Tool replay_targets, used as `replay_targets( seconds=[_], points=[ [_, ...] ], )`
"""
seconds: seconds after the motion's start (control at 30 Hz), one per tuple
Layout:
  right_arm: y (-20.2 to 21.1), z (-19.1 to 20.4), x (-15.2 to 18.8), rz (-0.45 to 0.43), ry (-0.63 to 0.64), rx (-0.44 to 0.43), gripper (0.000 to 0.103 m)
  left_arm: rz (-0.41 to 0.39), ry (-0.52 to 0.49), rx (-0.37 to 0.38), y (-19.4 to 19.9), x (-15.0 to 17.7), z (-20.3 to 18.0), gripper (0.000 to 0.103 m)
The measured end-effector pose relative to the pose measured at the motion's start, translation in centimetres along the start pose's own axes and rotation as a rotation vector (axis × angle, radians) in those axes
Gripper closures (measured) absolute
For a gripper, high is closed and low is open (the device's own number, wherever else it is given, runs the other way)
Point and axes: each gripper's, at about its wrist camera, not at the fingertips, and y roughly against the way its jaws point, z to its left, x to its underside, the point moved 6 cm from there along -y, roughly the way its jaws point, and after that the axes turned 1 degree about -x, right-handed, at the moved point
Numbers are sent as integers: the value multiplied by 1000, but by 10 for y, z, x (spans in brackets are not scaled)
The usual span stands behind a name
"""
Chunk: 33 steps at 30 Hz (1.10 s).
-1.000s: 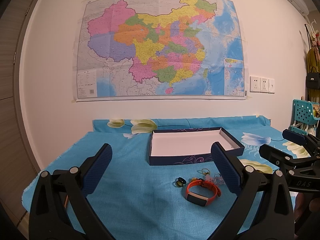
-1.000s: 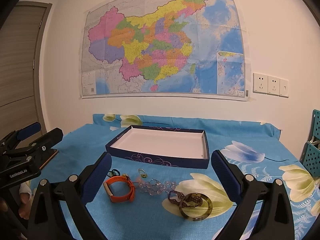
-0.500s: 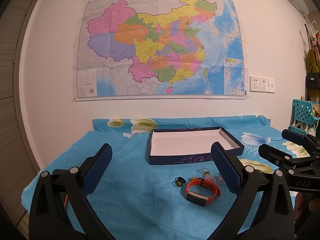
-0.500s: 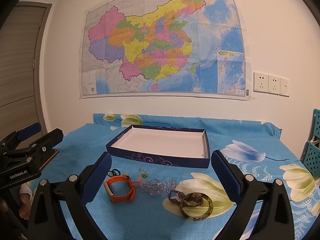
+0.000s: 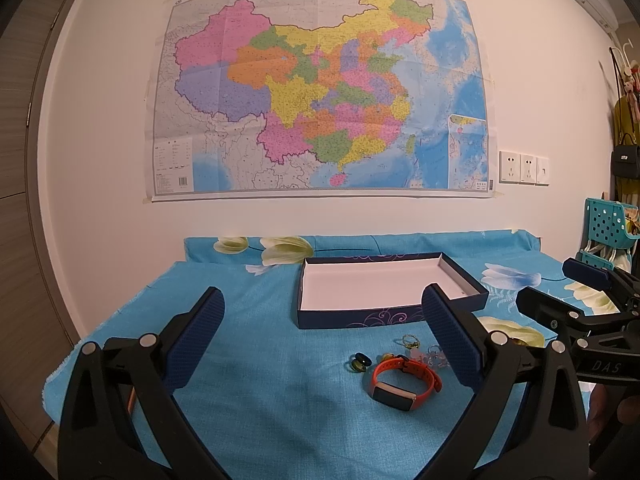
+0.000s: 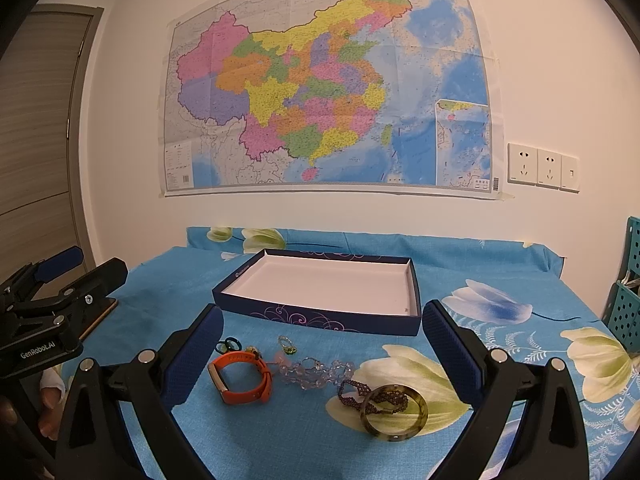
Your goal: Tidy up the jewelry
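A shallow dark blue box with a white inside stands empty on the blue flowered cloth; it also shows in the right wrist view. In front of it lie an orange watch band, a clear bead bracelet, a brown bangle over a dark woven bracelet, a small green ring and a dark ring. The watch band and dark ring show in the left wrist view. My left gripper and right gripper are open, empty, above the table's near side.
A large map hangs on the wall behind the table. Wall sockets are at the right. A teal basket rack stands right of the table. A wooden door is at the left.
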Motion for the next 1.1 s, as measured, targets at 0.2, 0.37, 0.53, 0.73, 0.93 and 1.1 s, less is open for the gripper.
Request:
replay_targets(
  seconds=[0.2,0.37,0.53,0.73,0.93,1.1],
  points=[
    [0,0,1,1,-1,-2,7,2,-1,-1,-1,1,0,6],
    [-1,0,0,0,-3,-3,7,3,1,0,-1,1,0,6],
    [-1,0,0,0,-2,-3,7,4,1,2,-1,2,-1,6],
    [-2,1,1,1,-4,-2,7,8,1,3,-2,8,-2,6],
    [-2,0,0,2,-4,-4,7,11,1,5,-3,11,-3,6],
    [-2,0,0,3,-4,-3,7,20,1,11,-8,14,-4,6]
  ],
)
